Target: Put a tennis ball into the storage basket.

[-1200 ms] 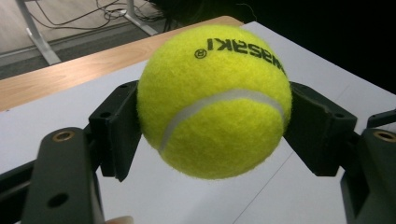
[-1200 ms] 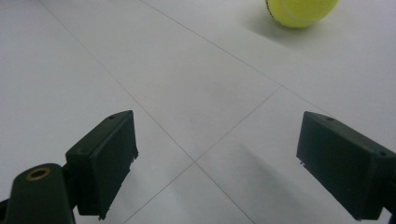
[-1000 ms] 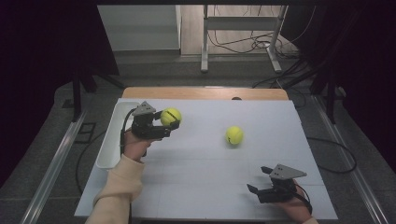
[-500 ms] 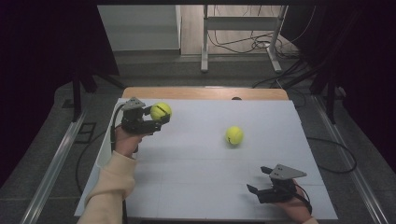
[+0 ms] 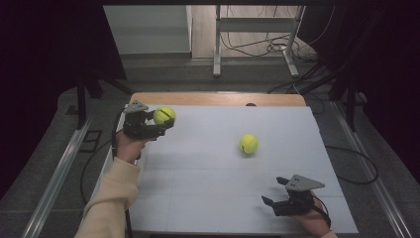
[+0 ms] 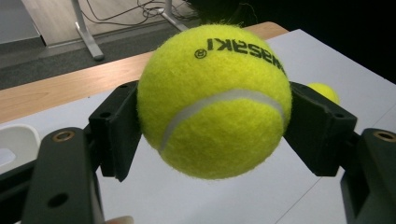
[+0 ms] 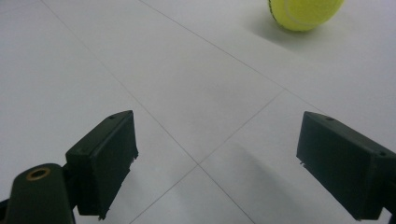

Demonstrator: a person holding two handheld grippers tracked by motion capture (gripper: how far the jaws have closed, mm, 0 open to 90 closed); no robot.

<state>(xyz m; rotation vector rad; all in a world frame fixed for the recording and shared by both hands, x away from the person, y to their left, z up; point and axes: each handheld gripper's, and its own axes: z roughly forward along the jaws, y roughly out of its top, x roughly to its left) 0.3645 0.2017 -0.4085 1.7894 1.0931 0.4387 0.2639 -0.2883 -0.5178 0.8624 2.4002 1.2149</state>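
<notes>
My left gripper (image 5: 161, 124) is shut on a yellow tennis ball (image 5: 164, 115) and holds it above the far left part of the white table (image 5: 208, 163). In the left gripper view that ball (image 6: 212, 100) sits squeezed between both black jaws, its printed lettering on top. A second tennis ball (image 5: 248, 144) rests on the table right of centre, and shows at the top of the right gripper view (image 7: 303, 13). My right gripper (image 5: 272, 198) stands open near the front right edge, nothing between its jaws (image 7: 217, 165).
A white container edge (image 6: 16, 142) lies at the left of the table in the left gripper view. A wooden strip (image 5: 218, 98) runs along the far edge. Cables and metal stand legs (image 5: 257, 44) lie on the floor beyond.
My left gripper has carried the ball away from the middle, toward the far left corner of the table. The right gripper and the second ball have stayed put.
</notes>
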